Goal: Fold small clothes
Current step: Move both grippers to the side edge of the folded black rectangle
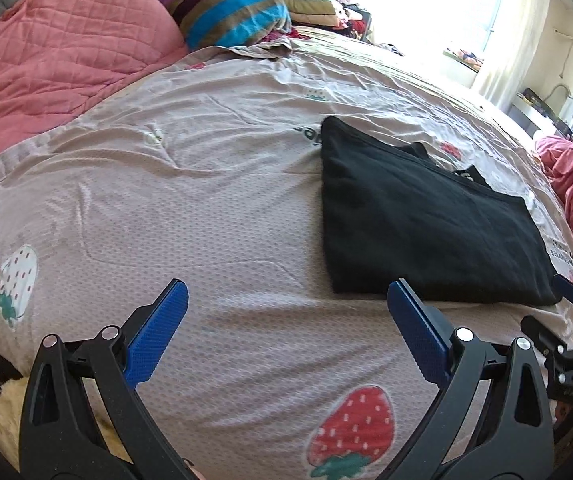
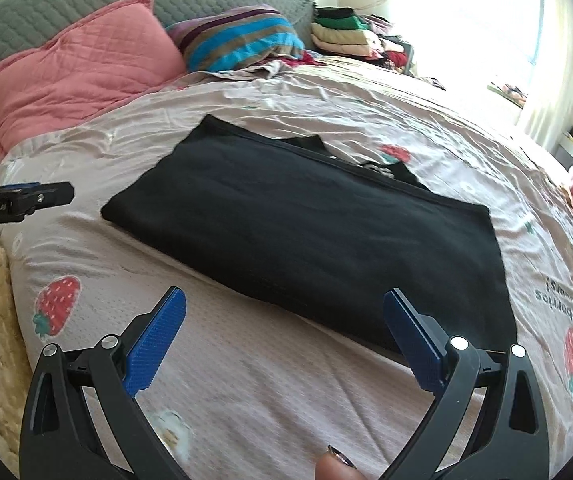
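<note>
Left gripper [image 1: 286, 336] fingers wide, over bare sheet [image 1: 214, 208] | right gripper [image 2: 284, 338] wide too — holding nothing | black garment [image 2: 310, 236] folded flat mid-bed, just past my right fingertips — pink pillow [image 2: 86, 72] behind

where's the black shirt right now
The black shirt lies folded flat on the strawberry-print bedsheet, centred ahead of the open right gripper, right of the left gripper.

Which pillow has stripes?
The striped pillow beside the pink pillow: it has blue, brown and purple bands, while the pink one is plain quilted.
</note>
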{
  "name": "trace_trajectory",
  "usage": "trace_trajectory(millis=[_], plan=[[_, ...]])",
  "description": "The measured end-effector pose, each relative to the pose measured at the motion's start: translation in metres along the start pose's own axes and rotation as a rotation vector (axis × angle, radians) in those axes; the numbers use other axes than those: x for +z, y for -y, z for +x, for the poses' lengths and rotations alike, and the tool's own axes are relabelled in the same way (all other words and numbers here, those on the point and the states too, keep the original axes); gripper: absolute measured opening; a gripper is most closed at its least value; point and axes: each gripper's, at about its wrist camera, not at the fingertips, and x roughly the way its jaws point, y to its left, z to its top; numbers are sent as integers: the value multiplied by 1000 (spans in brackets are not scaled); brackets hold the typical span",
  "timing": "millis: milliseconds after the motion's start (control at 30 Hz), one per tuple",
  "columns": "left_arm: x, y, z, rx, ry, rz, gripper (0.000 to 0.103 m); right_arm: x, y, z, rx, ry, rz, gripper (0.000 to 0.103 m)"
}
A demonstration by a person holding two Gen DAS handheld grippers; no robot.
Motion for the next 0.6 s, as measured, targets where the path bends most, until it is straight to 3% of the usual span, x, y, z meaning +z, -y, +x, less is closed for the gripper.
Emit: trace_trajectory(millis=[400, 600], plan=[[19, -29, 10, 23, 5, -59, 93, 23, -58, 34, 22, -2, -145, 98], [27, -34, 20, 29, -3, -61, 93, 32, -77, 56, -43, -7, -230, 98]])
